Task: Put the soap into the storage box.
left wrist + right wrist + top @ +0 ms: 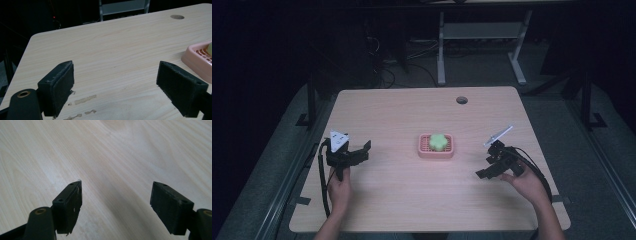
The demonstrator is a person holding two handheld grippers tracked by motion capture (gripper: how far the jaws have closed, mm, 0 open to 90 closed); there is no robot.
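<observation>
Pale wood-grain table (402, 200) fills the lit part of a dark room, and the person's two forearms come in over its near edge. On the near left, the left hand (339, 190) holds the left gripper (362, 150) low over the wood, its jaws spread wide with nothing between them; in the left gripper view the bare tabletop lies between the two black pads (58, 87), with a few scuffed patches (85, 99) in the surface close by. On the near right, the right hand (524, 182) holds the right gripper (484, 170), also released and empty, with plain wood between its jaws in the right gripper view (116, 202).

Farther in, between the two tools and well apart from both, sits a pink tray (422, 150) with a slatted floor. A green, flower-shaped sponge or soap (438, 141) rests inside it; its material cannot be told. One corner of the tray (192, 57) shows at the right edge of the left gripper view.

Beyond that comes a round cable hole (462, 100) near the far edge, then the legs of another desk (441, 50) in the gloom.

This looks like the very start: nothing is grasped yet. The next move likely calls for one gripper to travel inward to the tray and close its open jaws around the green piece, with the other perhaps steadying the rim.
</observation>
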